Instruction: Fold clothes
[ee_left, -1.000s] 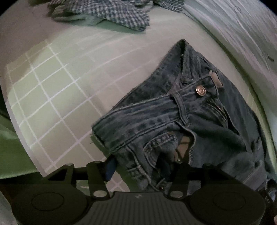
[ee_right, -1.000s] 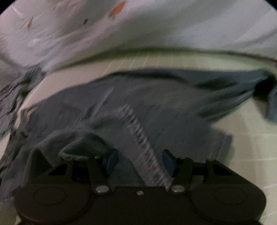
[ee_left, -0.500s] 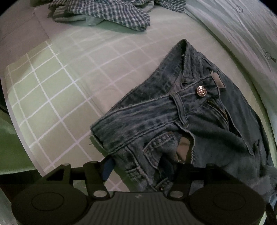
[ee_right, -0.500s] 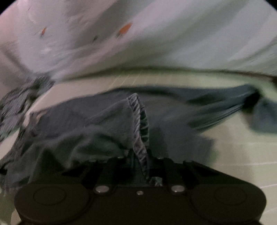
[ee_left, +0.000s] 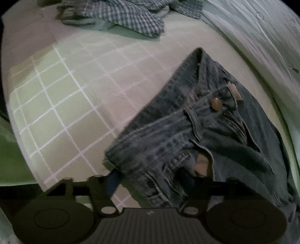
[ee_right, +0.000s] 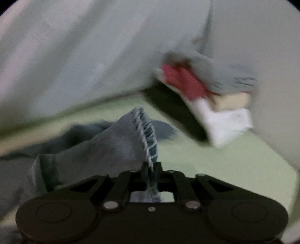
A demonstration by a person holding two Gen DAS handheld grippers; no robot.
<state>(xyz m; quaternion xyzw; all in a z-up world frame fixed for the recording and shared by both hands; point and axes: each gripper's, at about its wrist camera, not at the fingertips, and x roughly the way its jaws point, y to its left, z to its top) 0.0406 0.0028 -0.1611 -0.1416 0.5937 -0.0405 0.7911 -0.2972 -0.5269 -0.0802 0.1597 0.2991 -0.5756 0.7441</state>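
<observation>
The jeans point(ee_left: 202, 131) lie crumpled on the bed point(ee_left: 71, 105), waistband side up, a brass button point(ee_left: 216, 104) showing above the open fly and a pale pocket lining peeking out just ahead of the left gripper point(ee_left: 148, 180). The denim is dark, faded in streaks along the waistband. Its near edge runs in between the left fingers point(ee_left: 112, 180), which stand wide apart; the one on the far side is buried under the cloth, so I cannot tell whether it touches anything.

From the right wrist view, a lifted corner of the jeans point(ee_right: 120, 144), with a stitched seam edge standing up, is pinched in the right gripper point(ee_right: 151, 169), whose fingers are drawn tight together on the seam. The rest of the cloth trails away to the left of those fingers, blurred.

Beyond the left fingers, far across the green checked sheet, sits a heap of blue checked shirt point(ee_left: 129, 16). Beyond the right fingers and off to the right is a smeared stack of folded cloth point(ee_right: 204, 97), red, white and grey, too blurred to read. Pale bedding point(ee_right: 84, 56) fills the background.
</observation>
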